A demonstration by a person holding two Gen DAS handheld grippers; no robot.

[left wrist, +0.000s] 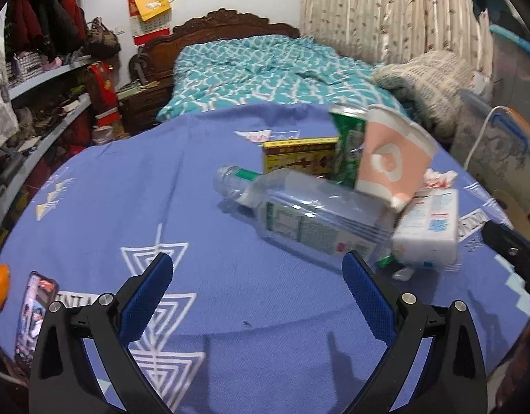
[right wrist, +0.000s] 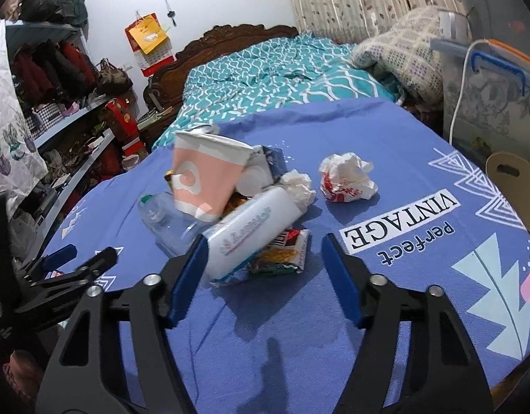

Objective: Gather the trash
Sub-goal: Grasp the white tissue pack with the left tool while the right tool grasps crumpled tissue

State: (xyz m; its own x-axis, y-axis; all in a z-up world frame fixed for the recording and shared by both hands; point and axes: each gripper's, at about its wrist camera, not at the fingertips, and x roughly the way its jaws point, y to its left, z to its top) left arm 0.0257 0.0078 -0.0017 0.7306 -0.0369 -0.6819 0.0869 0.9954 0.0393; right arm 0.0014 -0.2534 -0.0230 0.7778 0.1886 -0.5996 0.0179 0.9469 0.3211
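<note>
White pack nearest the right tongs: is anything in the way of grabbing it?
Nothing visible blocks it. The right tongs are open with the white pack between the pads, its near end clear. A pink cup leans at its far end and a snack wrapper lies beside it.

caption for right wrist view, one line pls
Open right gripper reaches toward white tissue pack in trash pile on blue tablecloth.
</note>
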